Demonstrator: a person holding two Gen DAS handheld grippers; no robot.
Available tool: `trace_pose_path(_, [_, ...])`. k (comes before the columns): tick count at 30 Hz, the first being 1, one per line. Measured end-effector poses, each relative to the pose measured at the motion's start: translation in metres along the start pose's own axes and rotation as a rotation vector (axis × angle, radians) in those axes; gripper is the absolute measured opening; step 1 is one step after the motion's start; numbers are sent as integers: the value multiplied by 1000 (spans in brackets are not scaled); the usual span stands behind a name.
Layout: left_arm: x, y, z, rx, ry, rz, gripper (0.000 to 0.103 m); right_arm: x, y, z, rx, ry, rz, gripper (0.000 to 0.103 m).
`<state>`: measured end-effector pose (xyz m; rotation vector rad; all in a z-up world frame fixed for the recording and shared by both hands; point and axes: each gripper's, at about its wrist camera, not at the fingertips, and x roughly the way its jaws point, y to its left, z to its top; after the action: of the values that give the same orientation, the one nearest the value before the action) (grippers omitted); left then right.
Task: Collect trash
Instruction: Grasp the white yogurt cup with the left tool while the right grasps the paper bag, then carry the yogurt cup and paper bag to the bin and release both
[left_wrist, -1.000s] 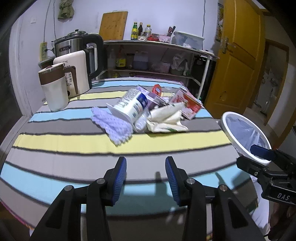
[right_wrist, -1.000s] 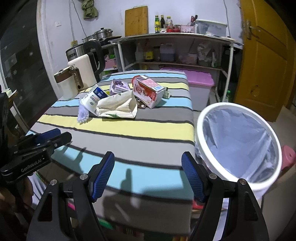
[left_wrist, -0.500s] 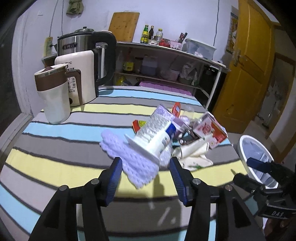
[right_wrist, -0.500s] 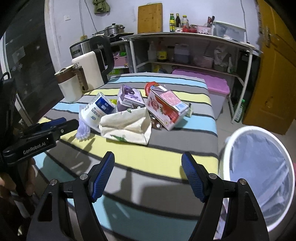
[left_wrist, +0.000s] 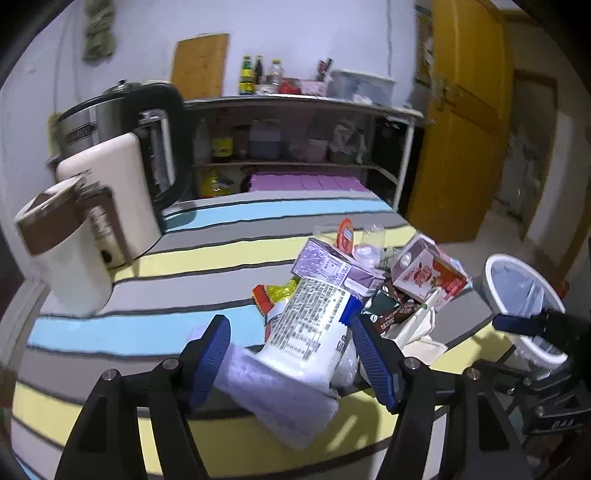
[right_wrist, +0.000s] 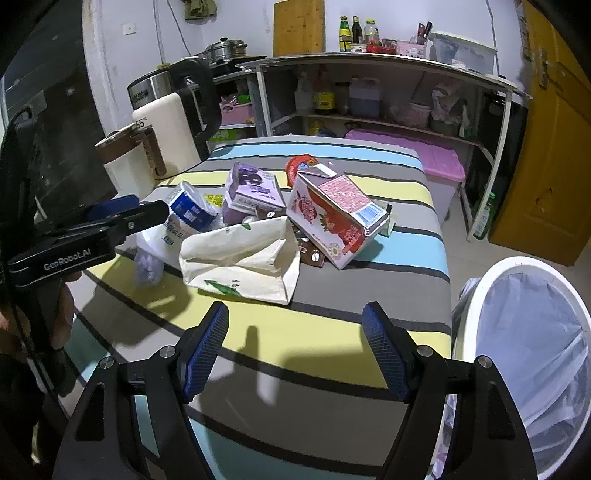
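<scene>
Left gripper (left_wrist: 290, 360): its jaws are opening and stand wide, with the white bottle lying between the blue pads; no pad visibly presses on it.
White bottle (left_wrist: 314, 328): a squat white plastic container lying on its side, its printed label of small text facing up, a blue band on the side toward the right pad; its wide end points back at the gripper.
Lilac cloth (left_wrist: 273, 387): a knitted pale-purple piece, blurred, just under and in front of the bottle's near end, between the left gripper's fingers.
Right gripper (right_wrist: 295, 354): jaws apart and empty, hovering over the striped tablecloth (right_wrist: 332, 332).
Paper bag (right_wrist: 243, 266): cream, crumpled, with green print, straight ahead of the right gripper.
Red carton (right_wrist: 332, 218): strawberry-printed, tilted, beyond the bag and slightly right.
Purple carton (right_wrist: 251, 192): lying behind the bag, left of the red carton.
Brown wrapper (right_wrist: 312, 253): wedged between bag and red carton.
Bin (right_wrist: 528, 354): white-rimmed, lined with a pale bag, off the table edge to the right gripper's right.
</scene>
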<state>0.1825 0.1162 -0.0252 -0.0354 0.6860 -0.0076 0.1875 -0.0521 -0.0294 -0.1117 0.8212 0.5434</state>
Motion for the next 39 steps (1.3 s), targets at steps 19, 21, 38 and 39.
trace_pose_path(19, [1,4,-18,-18,31,-17,62,26,-1,22,16,17,87,75])
trace_pose_path(21, [-6,6,-19,-32,17,-15,61,31,-1,25,20,23,101,75])
trace_pose_path(38, [-32,25,-26,-111,-28,-4,62,54,5,57,139,35,150,75])
trace_pose_path(39, [-32,25,-27,-113,-28,-5,62,56,4,58,143,43,146,75])
